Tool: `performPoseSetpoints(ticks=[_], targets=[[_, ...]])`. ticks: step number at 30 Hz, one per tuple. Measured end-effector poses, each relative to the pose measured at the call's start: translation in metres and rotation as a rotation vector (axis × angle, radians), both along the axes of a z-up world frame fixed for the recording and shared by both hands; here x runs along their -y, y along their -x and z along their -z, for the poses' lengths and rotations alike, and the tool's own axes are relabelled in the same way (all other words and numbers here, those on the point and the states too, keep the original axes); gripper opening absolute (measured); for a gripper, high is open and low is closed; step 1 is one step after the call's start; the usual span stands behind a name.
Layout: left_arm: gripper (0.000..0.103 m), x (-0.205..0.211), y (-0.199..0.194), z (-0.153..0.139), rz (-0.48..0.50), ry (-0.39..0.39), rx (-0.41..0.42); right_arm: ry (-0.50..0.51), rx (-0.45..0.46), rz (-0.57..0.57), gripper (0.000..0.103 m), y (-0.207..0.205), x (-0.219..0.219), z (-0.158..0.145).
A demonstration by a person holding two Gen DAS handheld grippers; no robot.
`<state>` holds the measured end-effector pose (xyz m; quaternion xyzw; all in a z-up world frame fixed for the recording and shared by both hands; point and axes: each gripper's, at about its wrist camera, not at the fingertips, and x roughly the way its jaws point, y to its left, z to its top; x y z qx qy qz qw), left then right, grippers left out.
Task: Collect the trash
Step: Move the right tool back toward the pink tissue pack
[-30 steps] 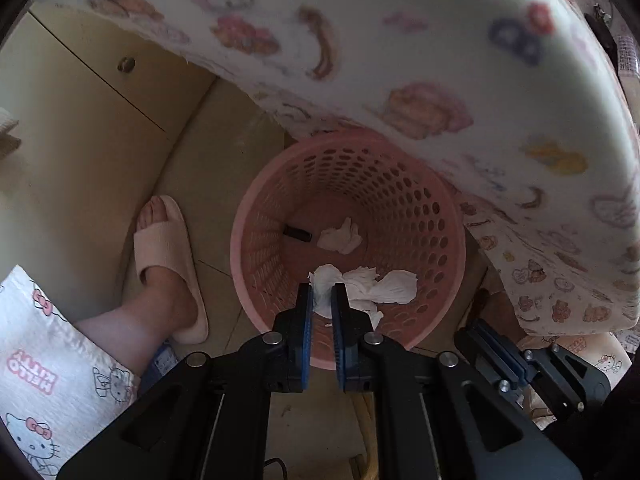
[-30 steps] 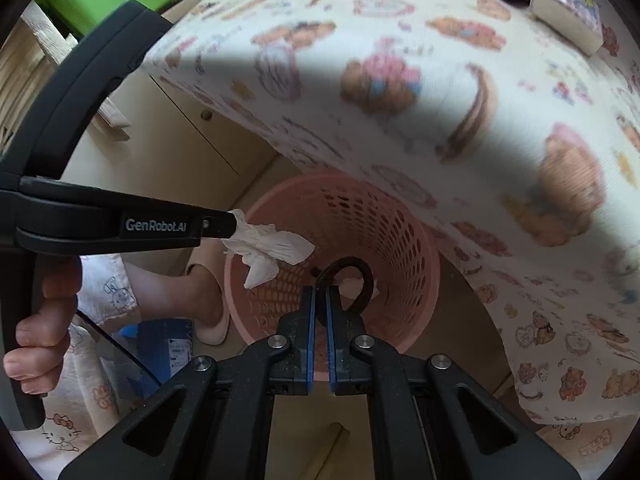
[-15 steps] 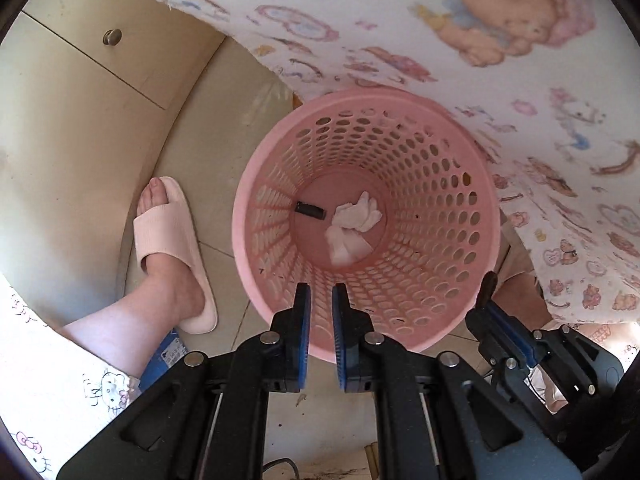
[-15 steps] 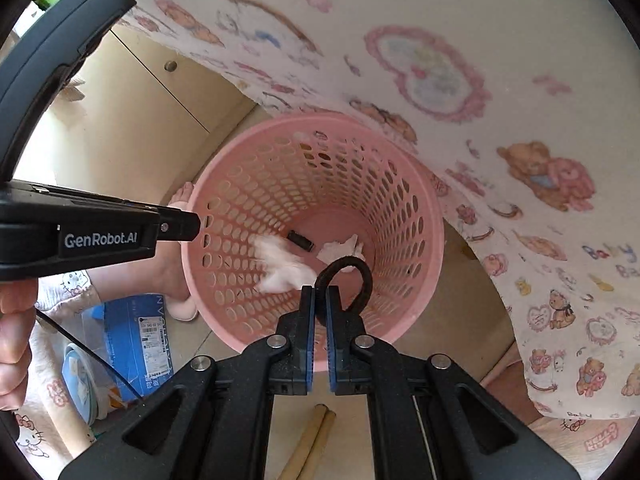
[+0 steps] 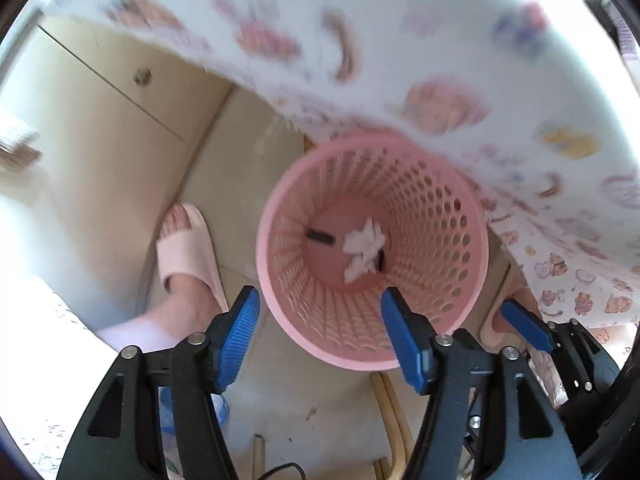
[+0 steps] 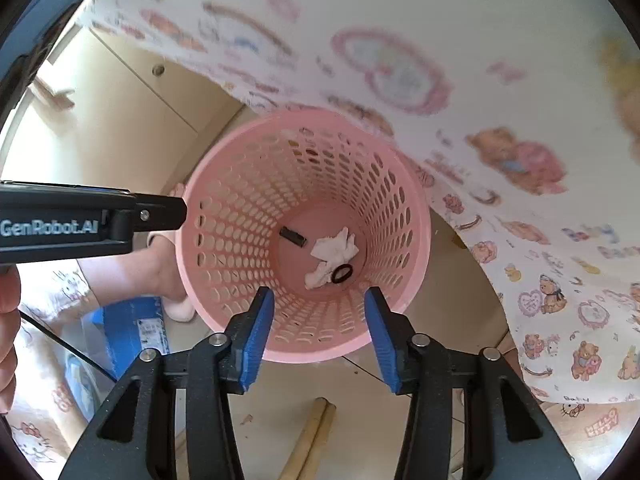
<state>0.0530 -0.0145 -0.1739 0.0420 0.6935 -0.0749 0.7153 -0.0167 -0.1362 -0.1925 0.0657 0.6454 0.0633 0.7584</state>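
Observation:
A pink perforated trash basket [image 5: 460,300] [image 6: 224,264] stands on the floor beside a table draped in a cartoon-print cloth. At its bottom lie crumpled white tissues [image 5: 365,240] [image 6: 334,250], a small black piece [image 5: 320,237] [image 6: 293,237] and a black ring [image 6: 342,273]. My left gripper [image 5: 320,316] is open and empty above the basket's near rim; its body also shows at the left of the right wrist view [image 6: 160,213]. My right gripper [image 6: 319,316] is open and empty above the rim; one of its fingers [image 5: 524,326] shows in the left wrist view.
The cloth-covered table [image 5: 440,40] [image 6: 440,40] overhangs the basket's far side. The person's foot in a pink slipper [image 5: 186,256] stands left of the basket. Cream cabinet doors [image 5: 100,128] are at the left. A blue box [image 6: 132,332] and wooden sticks [image 6: 312,436] lie on the floor.
The left gripper let go of its tissue, which fell into the basket. The right gripper opened and dropped the black ring in. Both jaws now stand wide apart.

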Motion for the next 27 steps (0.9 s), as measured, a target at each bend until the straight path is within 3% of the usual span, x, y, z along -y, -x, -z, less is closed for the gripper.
performPoseSetpoints(ticks=[8, 11, 14, 16, 20, 25, 27], targets=[[0.067, -0.008, 0.003, -0.058, -0.001, 0.100, 0.134, -0.022, 0.146, 0.022, 0.055, 0.007, 0.002, -0.058], [0.072, -0.018, 0.007, -0.085, -0.010, 0.167, 0.197, -0.019, 0.254, 0.010, 0.055, 0.014, 0.002, -0.093], [0.074, -0.022, 0.011, -0.107, -0.010, 0.131, 0.295, -0.005, 0.354, 0.025, 0.068, 0.021, 0.005, -0.124], [0.075, -0.025, 0.011, -0.116, -0.015, 0.127, 0.339, -0.018, 0.404, 0.060, 0.070, 0.025, 0.011, -0.140], [0.076, -0.025, 0.009, -0.127, -0.014, 0.120, 0.395, 0.000, 0.470, 0.154, 0.070, 0.024, 0.028, -0.160], [0.081, -0.028, 0.007, -0.136, -0.066, 0.219, 0.430, 0.038, 0.516, 0.203, 0.070, 0.016, 0.046, -0.173], [0.082, -0.027, 0.007, -0.139, -0.075, 0.205, 0.455, 0.042, 0.523, 0.225, 0.070, 0.011, 0.053, -0.175]])
